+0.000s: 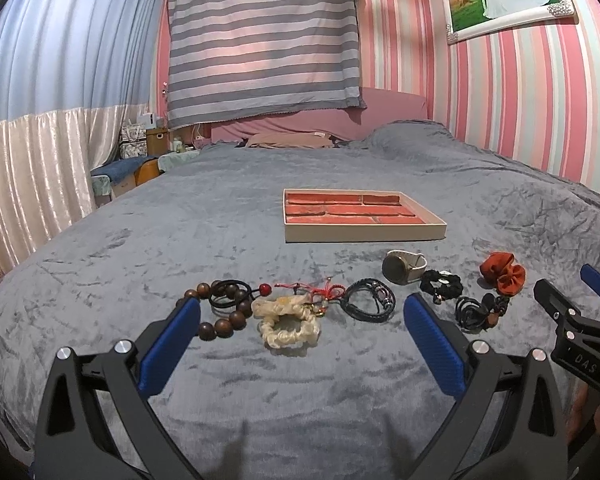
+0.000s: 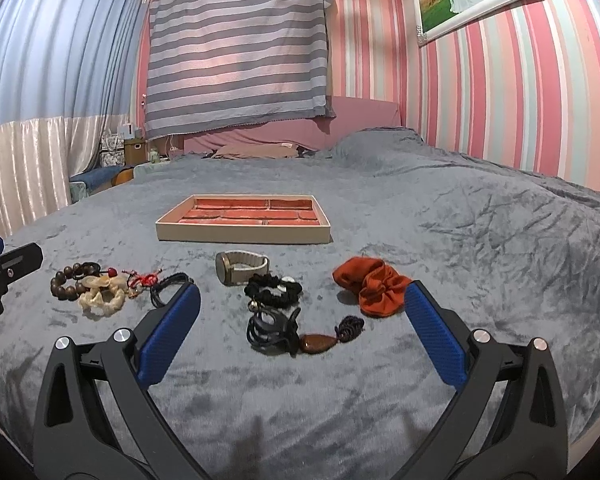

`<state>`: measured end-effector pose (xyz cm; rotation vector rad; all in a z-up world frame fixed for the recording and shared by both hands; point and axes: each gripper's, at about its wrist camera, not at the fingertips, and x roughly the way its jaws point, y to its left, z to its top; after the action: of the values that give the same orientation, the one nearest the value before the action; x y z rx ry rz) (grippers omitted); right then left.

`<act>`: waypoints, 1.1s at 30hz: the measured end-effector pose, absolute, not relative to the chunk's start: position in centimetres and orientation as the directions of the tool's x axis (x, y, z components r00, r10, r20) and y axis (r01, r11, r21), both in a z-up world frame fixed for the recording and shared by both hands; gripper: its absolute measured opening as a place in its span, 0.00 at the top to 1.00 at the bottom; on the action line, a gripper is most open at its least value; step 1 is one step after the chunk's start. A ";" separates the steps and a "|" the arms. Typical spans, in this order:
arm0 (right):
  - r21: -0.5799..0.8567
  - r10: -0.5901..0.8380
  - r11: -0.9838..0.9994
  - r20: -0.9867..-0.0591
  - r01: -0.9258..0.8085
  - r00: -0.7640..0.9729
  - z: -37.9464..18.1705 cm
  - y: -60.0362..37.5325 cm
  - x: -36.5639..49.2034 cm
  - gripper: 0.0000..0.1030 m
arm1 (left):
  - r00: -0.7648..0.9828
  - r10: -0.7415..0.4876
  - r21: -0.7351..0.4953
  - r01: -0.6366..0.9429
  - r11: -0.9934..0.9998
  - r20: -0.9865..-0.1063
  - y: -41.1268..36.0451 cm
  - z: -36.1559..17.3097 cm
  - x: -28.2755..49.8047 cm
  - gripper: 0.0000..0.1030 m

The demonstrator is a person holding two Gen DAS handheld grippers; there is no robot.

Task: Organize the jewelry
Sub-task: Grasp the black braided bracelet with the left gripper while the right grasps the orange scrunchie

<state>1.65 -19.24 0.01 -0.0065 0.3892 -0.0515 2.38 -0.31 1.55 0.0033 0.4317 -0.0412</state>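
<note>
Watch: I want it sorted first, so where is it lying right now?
The watch lies on the bed, just in front of the tray, with the black scrunchie right beside it on the near side.

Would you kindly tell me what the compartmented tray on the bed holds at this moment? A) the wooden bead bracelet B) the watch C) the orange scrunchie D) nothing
D: the tray shows only bare red compartments, while the watch, orange scrunchie and wooden bead bracelet all lie on the blanket nearer the open grippers.
</note>
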 end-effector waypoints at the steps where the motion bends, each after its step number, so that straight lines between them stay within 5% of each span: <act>1: -0.016 -0.050 0.999 -0.379 0.048 0.924 0.1 -19.2 1.9 0.04 | 0.907 -0.040 -0.008 0.040 0.999 -0.420 -0.2 1.6 2.6 0.04; 33: -0.071 -0.094 0.995 -0.473 0.068 0.876 -1.5 -22.4 10.4 0.04 | 0.821 -0.115 -0.049 0.106 0.993 -0.558 -3.5 -0.8 13.0 0.04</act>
<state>10.36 -22.35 -1.55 -0.0522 0.4956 -0.0846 13.04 -3.51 -0.82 -0.0154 0.5953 -0.1180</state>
